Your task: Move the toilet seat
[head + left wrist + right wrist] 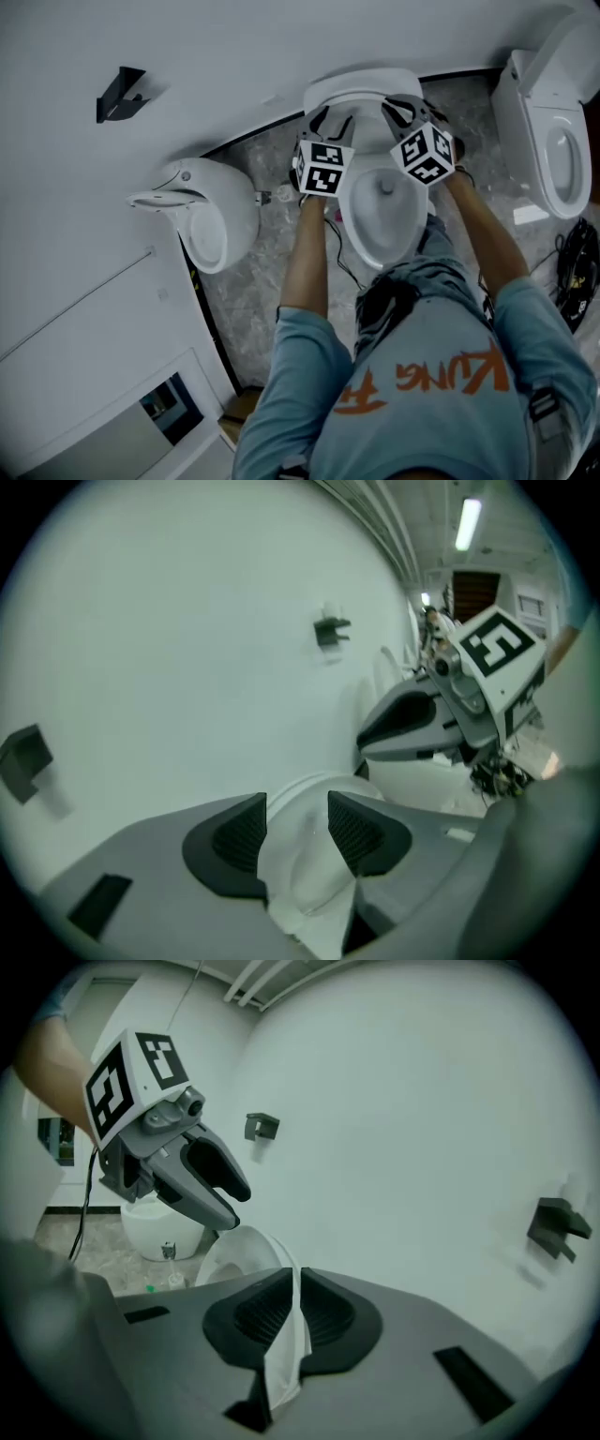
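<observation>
Your right gripper (292,1309) is pinched nearly closed on a thin, smooth white edge of the toilet seat (279,1358); the ribbed black pads (328,1312) sit on both sides of it. Your left gripper (297,832) stands wider, w/ a thicker curved part of the seat (300,864) filling the gap btwn its pads (contact looks likely, not certain). In the head view the seat (361,89) is tipped up against the plain white wall (187,47), above the glossy oval bowl (380,220), on a marbled grey floor (248,281).
</observation>
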Demonstrator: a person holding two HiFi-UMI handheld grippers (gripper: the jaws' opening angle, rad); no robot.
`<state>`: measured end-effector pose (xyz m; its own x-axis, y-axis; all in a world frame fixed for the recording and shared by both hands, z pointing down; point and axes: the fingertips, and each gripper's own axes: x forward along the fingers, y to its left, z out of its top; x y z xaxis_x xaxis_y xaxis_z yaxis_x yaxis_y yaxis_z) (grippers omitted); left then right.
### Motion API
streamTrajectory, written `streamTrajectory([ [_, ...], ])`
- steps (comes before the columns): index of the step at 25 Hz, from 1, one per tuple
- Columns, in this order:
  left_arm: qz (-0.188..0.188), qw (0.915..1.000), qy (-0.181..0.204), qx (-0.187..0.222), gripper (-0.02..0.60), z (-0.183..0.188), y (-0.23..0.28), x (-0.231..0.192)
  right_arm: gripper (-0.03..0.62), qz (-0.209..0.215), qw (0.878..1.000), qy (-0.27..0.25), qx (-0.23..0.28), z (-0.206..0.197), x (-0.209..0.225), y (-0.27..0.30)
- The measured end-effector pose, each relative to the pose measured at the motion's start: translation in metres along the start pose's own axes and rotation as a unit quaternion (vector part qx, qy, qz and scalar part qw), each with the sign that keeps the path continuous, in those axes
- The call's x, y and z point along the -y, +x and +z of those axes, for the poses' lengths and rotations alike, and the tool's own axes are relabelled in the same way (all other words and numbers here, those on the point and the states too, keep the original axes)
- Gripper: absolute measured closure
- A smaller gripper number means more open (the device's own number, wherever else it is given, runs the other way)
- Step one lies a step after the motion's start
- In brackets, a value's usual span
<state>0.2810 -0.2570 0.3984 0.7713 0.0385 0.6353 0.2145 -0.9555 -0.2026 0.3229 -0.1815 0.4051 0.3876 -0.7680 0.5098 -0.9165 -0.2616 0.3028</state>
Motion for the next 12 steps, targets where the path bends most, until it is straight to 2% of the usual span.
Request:
streamTrajectory([
  [3,0.025,0.9927,-0.089,0.077,0.402,0.019,-0.041,-0.001,0.594,-0.008,0.999,0.026,0.018,0.018,-0.011,-0.026],
  [7,0.046,0.9754,-0.148,0.157,0.474,0.036,-0.096,-0.002,0.595,-0.011,0.996,0.069,0.053,0.051,-0.027,-0.057],
  [9,0.063,0.9636,-0.175,0.192,0.506,0.039,-0.125,0.0,0.595,-0.016,0.993,0.089,0.078,0.069,-0.038,-0.077],
  [12,0.11,0.9424,-0.217,0.23,0.575,0.037,-0.169,-0.004,0.595,-0.016,0.986,0.111,0.12,0.101,-0.056,-0.105],
])
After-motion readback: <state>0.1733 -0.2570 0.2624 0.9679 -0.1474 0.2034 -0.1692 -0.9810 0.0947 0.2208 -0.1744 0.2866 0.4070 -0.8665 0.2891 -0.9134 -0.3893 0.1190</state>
